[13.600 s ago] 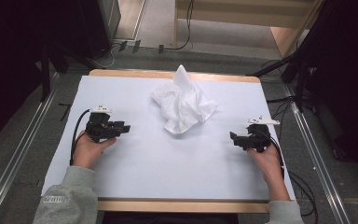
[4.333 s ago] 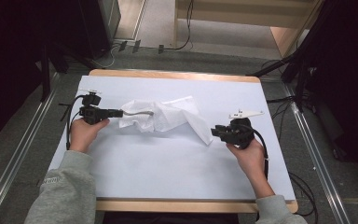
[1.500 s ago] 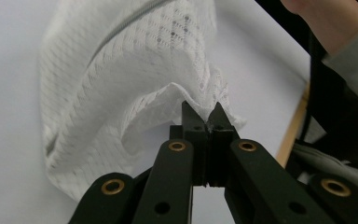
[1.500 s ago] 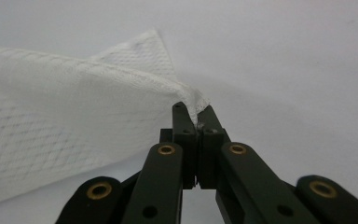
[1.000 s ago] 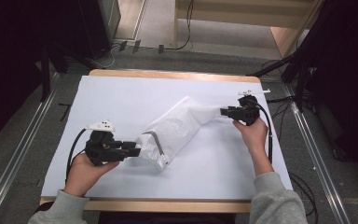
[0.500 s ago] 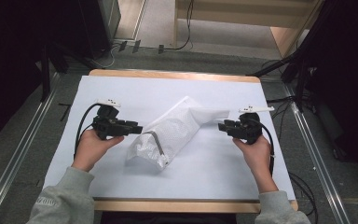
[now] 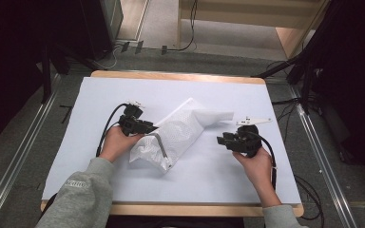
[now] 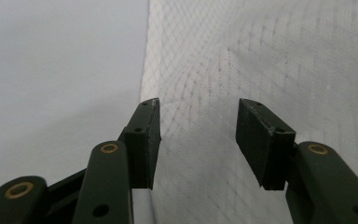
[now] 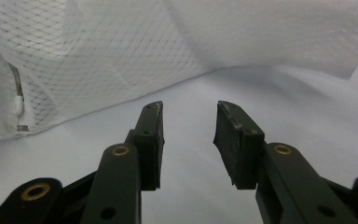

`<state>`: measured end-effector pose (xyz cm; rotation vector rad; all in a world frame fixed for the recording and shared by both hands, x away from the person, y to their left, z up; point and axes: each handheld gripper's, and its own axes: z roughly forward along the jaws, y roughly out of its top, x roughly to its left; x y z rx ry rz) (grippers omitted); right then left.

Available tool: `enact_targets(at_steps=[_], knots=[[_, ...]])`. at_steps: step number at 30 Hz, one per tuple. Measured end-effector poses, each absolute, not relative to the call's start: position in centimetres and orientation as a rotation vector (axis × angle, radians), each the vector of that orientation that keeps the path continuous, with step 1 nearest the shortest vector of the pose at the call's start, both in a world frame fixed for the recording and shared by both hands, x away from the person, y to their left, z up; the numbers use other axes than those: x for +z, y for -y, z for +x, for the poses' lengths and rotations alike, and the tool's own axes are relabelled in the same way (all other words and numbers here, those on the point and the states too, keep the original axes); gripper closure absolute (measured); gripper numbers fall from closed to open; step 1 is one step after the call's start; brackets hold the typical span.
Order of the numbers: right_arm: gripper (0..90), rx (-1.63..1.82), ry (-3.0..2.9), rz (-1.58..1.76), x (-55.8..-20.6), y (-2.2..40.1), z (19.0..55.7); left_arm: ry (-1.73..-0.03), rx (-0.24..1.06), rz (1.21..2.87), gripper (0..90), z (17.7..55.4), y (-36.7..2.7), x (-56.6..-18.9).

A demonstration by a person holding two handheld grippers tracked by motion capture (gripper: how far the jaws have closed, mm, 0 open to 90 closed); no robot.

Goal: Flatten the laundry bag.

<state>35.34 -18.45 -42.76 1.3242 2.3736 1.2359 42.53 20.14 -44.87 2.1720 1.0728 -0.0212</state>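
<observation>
A white mesh bag (image 7: 180,130) lies slantwise across the middle of the table, a dark zipper strip (image 7: 161,148) at its near end. My left gripper (image 7: 151,129) is at the bag's left edge; in the left gripper view its jaws (image 8: 199,102) have just been opening and stand apart over the mesh (image 8: 261,56) without pressing it. My right gripper (image 7: 220,139) rests to the right of the bag, a short way off. Its jaws (image 9: 189,105) are open with nothing between them, and the bag (image 9: 98,56) lies ahead of them.
A pale sheet (image 7: 218,185) covers the table, with a wooden rim (image 7: 171,209) along the near side. Metal rails (image 7: 14,156) run on the floor at both sides. Cables (image 7: 309,190) trail off the right edge.
My left gripper has moved right and down onto the bag's left edge and its jaws have widened. My right gripper has come away from the bag's far corner toward the near side.
</observation>
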Motion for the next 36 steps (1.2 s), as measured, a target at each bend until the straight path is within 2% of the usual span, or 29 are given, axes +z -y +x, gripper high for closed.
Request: enact_targets(at_steps=[2, 5, 11, 12, 20, 30, 33, 34, 36], knots=[[63.4, 1.238, -2.373, 1.329, -42.8, 18.5, 35.1, -1.069, -0.012, 2.181, 50.5, 42.6, -19.7, -45.4], [63.4, 1.24, -2.372, 1.329, -42.9, 18.4, 34.8, -1.06, -0.017, 2.163, 55.8, 42.6, -19.3, -45.7], [63.3, 1.26, -2.396, 1.32, -43.4, 17.0, 34.8, -1.01, 0.072, 2.225, 87.6, 42.3, -18.5, -45.9], [63.3, 1.262, -2.403, 1.317, -43.5, 16.7, 34.8, -1.01, 0.068, 2.222, 90.0, 42.4, -18.5, -46.0], [63.4, 1.274, -2.44, 1.27, -44.5, 13.8, 35.6, -1.067, -0.009, 2.176, 90.0, 42.7, -19.4, -45.5], [53.1, 1.291, -2.441, 1.231, -45.8, 12.1, 36.5, -1.113, 0.055, 2.112, 90.0, 42.5, -21.6, -44.4], [52.6, 1.271, -2.454, 1.225, -46.1, 11.8, 36.7, -1.13, 0.063, 2.128, 90.0, 42.4, -22.1, -44.9], [52.5, 1.261, -2.463, 1.222, -46.2, 11.7, 36.7, -1.133, 0.075, 2.142, 81.7, 42.4, -22.1, -45.2], [52.4, 1.247, -2.471, 1.216, -46.2, 11.6, 36.7, -1.139, 0.09, 2.147, 74.0, 42.4, -22.3, -45.6]])
